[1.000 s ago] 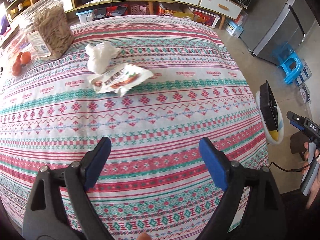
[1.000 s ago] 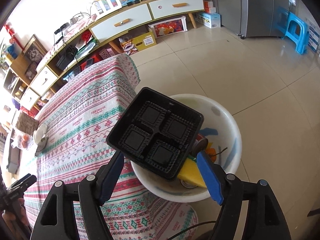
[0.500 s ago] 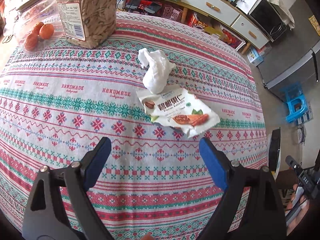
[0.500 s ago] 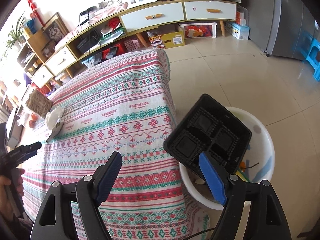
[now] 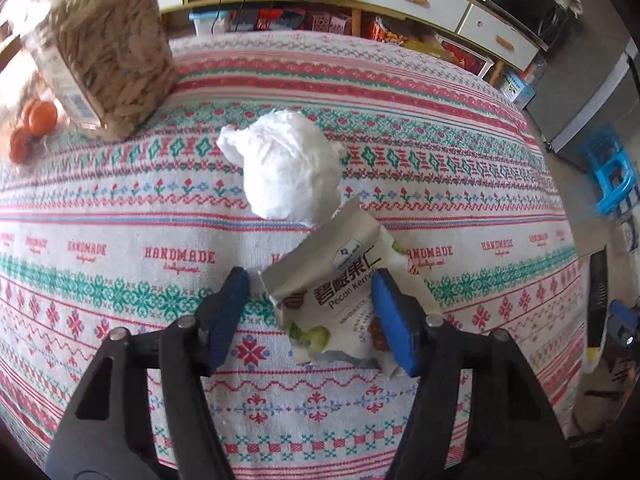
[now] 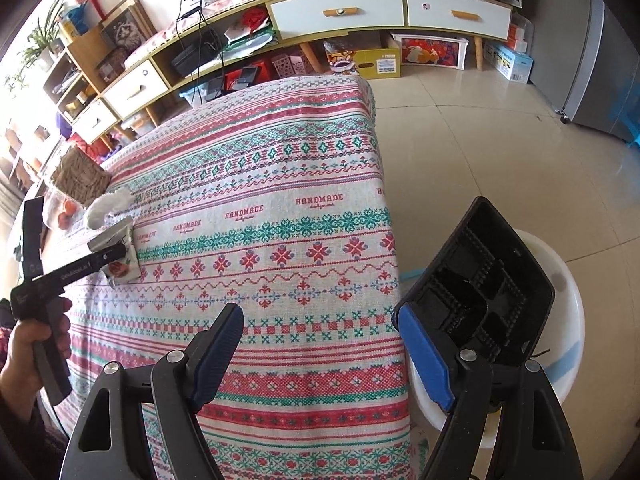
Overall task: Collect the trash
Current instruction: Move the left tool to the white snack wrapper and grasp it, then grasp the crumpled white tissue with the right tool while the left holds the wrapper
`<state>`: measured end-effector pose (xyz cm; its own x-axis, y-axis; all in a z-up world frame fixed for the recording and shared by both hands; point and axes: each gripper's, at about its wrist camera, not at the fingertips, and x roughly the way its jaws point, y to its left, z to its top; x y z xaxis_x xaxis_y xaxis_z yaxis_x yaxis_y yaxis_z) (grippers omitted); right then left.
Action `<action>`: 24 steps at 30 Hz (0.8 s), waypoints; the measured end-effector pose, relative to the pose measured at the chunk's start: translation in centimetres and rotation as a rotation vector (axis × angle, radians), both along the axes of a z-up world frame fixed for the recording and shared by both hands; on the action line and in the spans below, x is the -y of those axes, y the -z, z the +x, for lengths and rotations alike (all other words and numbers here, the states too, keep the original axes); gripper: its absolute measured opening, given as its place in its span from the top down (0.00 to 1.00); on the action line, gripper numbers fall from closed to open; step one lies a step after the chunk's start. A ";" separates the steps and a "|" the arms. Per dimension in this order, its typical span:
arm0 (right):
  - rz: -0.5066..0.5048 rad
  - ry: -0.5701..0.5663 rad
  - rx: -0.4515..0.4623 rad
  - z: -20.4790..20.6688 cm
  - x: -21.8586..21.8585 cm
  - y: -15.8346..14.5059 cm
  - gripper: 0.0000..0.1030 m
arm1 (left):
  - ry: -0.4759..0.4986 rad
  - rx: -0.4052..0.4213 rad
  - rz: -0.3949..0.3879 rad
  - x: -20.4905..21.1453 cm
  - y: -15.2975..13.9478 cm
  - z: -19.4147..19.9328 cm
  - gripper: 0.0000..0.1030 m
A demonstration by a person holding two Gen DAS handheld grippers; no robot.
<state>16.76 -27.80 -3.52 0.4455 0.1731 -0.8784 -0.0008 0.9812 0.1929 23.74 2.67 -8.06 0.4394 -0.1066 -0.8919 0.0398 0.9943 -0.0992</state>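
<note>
A torn pecan snack wrapper (image 5: 340, 284) lies on the patterned tablecloth (image 5: 120, 240), with a crumpled white tissue (image 5: 286, 170) just beyond it. My left gripper (image 5: 310, 312) is open, its jaws on either side of the wrapper, low over the cloth. The wrapper (image 6: 122, 258) and tissue (image 6: 106, 206) also show far left in the right wrist view, with the left gripper (image 6: 108, 254) at them. My right gripper (image 6: 320, 356) is open and empty above the table's right edge. A black plastic tray (image 6: 484, 292) stands in the white bin (image 6: 564, 320) on the floor.
A clear jar of snacks (image 5: 108, 56) and orange fruits (image 5: 36, 124) in a bag stand at the table's far left. A blue stool (image 5: 612, 176), a grey fridge (image 6: 612, 60) and a low cabinet (image 6: 360, 12) stand beyond the table.
My left gripper has moved forward and down until its jaws straddle the wrapper. My right gripper has swung left from the bin toward the table.
</note>
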 end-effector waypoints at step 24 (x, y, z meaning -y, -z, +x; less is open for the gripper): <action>0.002 -0.123 -0.017 0.9 -7.9 -0.5 0.21 | 0.027 0.004 -0.170 -7.1 -5.1 -8.5 0.92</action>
<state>17.71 -19.93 -3.04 0.4060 0.2275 -0.8851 -0.1181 0.9735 0.1961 15.25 9.76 -2.95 0.4378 -0.2678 -0.8583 0.0674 0.9617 -0.2657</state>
